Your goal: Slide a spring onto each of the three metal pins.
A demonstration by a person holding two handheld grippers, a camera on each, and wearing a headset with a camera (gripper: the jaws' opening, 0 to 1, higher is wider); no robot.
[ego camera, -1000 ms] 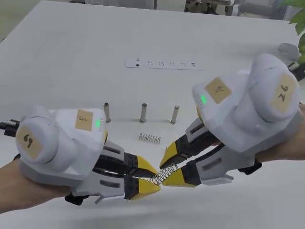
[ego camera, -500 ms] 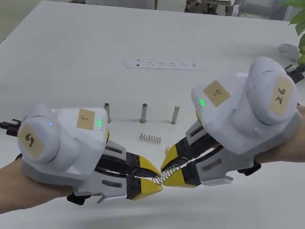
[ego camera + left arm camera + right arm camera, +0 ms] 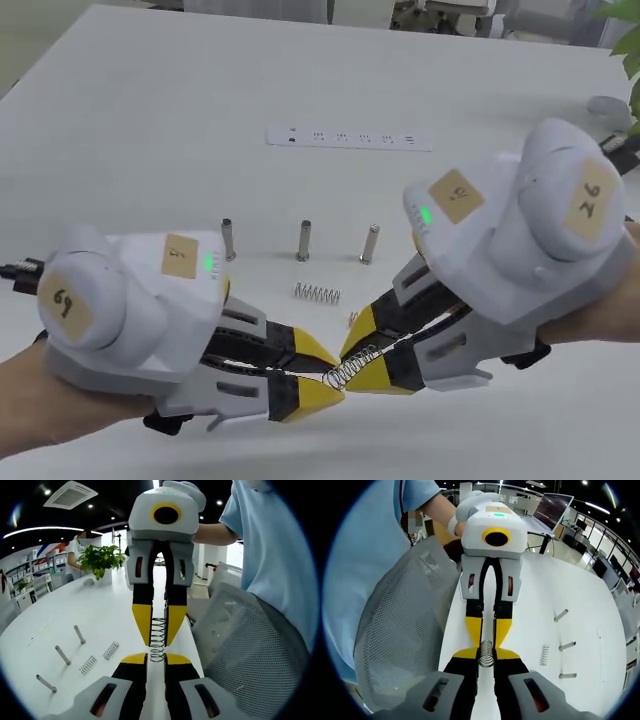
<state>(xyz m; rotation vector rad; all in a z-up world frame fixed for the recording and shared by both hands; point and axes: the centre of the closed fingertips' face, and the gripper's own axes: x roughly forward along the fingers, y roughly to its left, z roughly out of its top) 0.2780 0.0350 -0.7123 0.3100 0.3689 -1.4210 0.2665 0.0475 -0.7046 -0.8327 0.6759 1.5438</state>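
Head view — white workbench (image 3: 150, 120), power strip (image 3: 348, 138), 3 pins (image 3: 304, 240).

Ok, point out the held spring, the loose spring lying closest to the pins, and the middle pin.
held spring (image 3: 350, 365), head view, middle of its coils.
loose spring (image 3: 317, 293), head view, middle of its coils.
middle pin (image 3: 304, 240), head view, halfway up its shaft.

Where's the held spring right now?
Head view, low centre: the spring bridges the left gripper and right gripper tips, nearer you than the middle pin.
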